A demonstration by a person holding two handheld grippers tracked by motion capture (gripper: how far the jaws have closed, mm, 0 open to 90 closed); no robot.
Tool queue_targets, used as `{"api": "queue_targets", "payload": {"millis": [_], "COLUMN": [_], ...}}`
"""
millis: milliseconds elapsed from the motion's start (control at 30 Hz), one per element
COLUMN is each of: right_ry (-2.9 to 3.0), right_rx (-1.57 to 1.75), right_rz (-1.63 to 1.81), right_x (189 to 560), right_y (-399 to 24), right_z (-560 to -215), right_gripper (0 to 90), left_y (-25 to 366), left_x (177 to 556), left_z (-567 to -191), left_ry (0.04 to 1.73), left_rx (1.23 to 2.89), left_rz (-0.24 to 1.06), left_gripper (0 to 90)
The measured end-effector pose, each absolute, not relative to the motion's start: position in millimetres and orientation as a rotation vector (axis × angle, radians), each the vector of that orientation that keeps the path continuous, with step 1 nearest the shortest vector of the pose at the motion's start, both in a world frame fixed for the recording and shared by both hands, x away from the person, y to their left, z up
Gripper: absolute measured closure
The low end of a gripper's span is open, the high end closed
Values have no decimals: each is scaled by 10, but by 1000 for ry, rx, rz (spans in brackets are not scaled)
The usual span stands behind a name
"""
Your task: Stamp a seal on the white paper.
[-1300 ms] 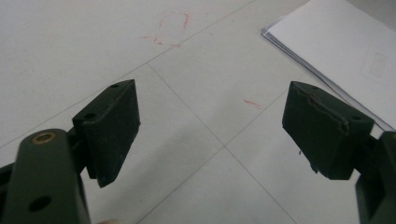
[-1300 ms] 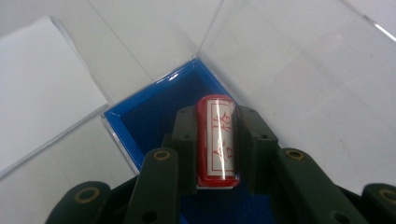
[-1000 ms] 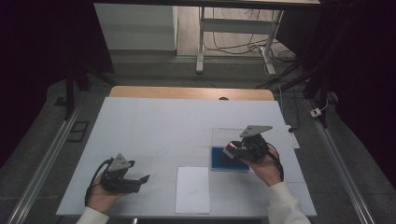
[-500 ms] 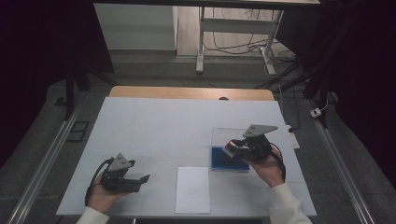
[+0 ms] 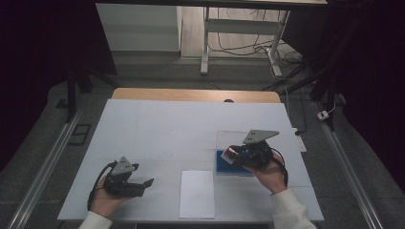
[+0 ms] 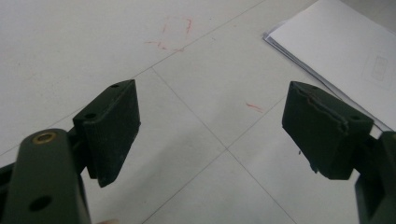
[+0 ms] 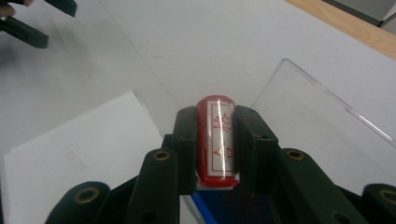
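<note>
My right gripper (image 7: 215, 116) is shut on a red cylindrical stamp (image 7: 218, 140) that has a white label with red characters. In the high view the right gripper (image 5: 234, 153) holds the stamp (image 5: 229, 151) just above a blue ink pad (image 5: 228, 168) at the table's right. The pad's blue edge (image 7: 219, 210) shows below the jaws. A white paper sheet (image 5: 197, 193) lies at the front middle. At the front left my left gripper (image 5: 143, 187) rests low in a hand. Its jaws stand wide apart, and the left gripper (image 6: 210, 126) has only bare table between them.
A clear plastic lid (image 5: 239, 138) lies behind the ink pad, its edge (image 7: 308, 126) to the right of the stamp. Faint red marks (image 6: 170, 32) stain the white table (image 5: 181, 129). A wooden strip (image 5: 196, 94) runs along the far edge.
The right gripper has shifted only slightly over the ink pad, still shut on the stamp. The left gripper has stayed in place.
</note>
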State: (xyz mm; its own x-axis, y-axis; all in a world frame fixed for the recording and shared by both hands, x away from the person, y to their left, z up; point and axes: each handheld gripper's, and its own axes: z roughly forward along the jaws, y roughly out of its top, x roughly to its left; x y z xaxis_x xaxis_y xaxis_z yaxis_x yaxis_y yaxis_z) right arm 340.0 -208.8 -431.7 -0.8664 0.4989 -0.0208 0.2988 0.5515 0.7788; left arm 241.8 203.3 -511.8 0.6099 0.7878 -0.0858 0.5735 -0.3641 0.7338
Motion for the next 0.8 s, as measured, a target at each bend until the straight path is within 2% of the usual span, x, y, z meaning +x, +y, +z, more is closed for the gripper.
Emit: {"api": "queue_targets", "payload": {"millis": [800], "right_ry": [2628], "right_rx": [488], "right_rz": [1214], "right_x": [3156], "right_y": [-1671], "right_z": [-4317], "right_gripper": [698], "left_y": [2022], "left_x": [2415], "left_z": [-5116], "left_ry": [1064], "left_rx": [2079], "left_rz": [365], "left_gripper": [193]}}
